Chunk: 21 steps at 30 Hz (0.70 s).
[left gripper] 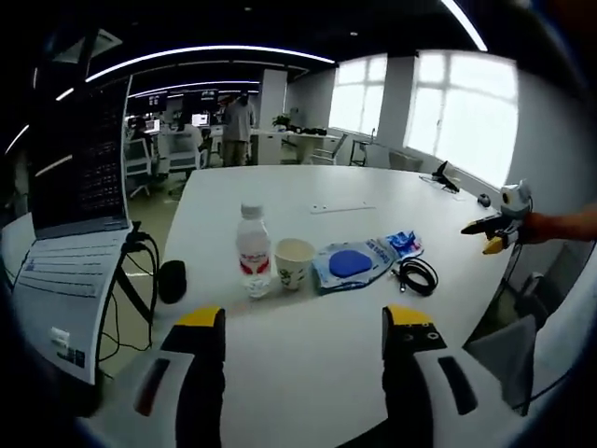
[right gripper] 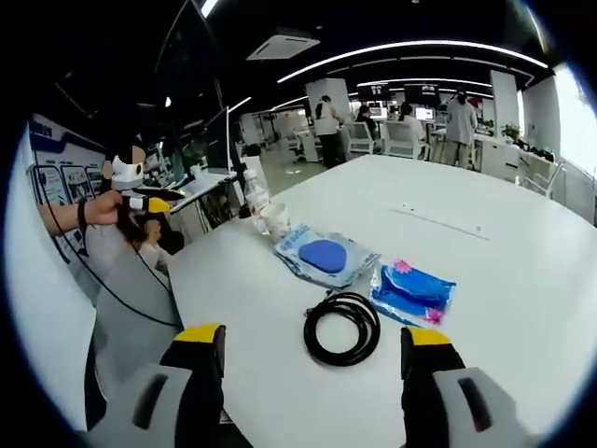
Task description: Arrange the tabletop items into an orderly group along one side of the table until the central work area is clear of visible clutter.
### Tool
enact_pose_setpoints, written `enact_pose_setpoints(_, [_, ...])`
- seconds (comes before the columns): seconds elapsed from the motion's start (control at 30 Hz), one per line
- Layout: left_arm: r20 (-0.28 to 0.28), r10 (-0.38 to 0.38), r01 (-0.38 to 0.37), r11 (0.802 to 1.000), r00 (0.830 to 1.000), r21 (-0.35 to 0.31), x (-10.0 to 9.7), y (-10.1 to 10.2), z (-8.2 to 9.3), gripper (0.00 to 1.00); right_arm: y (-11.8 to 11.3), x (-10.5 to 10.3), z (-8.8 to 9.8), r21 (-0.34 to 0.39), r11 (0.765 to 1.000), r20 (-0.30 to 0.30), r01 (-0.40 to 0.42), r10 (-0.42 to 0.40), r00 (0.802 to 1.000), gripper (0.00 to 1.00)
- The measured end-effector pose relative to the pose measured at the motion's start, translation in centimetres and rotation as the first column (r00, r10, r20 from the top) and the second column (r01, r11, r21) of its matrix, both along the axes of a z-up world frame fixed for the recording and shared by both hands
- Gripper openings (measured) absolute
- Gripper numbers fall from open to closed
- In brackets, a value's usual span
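Left gripper [left gripper: 303, 327]: its yellow-tipped jaws stand wide apart with nothing between them, held above the near edge of the white round table [left gripper: 308, 373]; in the right gripper view it hangs off the table's edge, held by a hand.
Right gripper [right gripper: 306, 341]: its jaws are spread apart and grip nothing, hovering just short of the coiled black cable [right gripper: 342, 327].
Clear plastic water bottle with a red label [left gripper: 252, 250]: upright near the table's edge, just beside the paper cup.
White paper cup with a green print [left gripper: 294, 263]: upright, between the bottle and the clear bag.
Clear plastic bag holding a blue round pad [left gripper: 353, 264]: flat on the table, next to the cup.
Small blue and pink packet [right gripper: 412, 292]: flat, near the clear bag and beside the cable.
Black cylindrical object [left gripper: 172, 282]: at the table's edge, near the bottle.
Open laptop on a stand [left gripper: 79, 187]: beside the table.
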<state>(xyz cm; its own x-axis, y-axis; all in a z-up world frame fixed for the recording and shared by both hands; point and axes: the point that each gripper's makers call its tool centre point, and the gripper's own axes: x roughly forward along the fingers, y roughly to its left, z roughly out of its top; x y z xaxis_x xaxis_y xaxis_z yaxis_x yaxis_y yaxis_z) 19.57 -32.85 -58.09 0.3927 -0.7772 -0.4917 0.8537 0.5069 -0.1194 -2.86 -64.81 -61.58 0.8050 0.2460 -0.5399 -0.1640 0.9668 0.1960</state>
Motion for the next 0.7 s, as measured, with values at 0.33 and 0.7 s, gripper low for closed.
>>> enact_pose_setpoints(0.33, [-0.005, 0.0, 0.0, 1.0, 1.0, -0.008, -1.3, -0.5, 1.0, 0.7, 0.1, -0.1, -0.4, 0.009, 1.0, -0.013, 0.006, -0.005, 1.0, 0.78])
enact_pose_setpoints(0.7, [-0.019, 0.007, -0.007, 1.0, 1.0, -0.014, -1.9, -0.6, 1.0, 0.69, 0.1, 0.0, -0.4, 0.024, 0.999, -0.013, 0.024, -0.024, 1.0, 0.77])
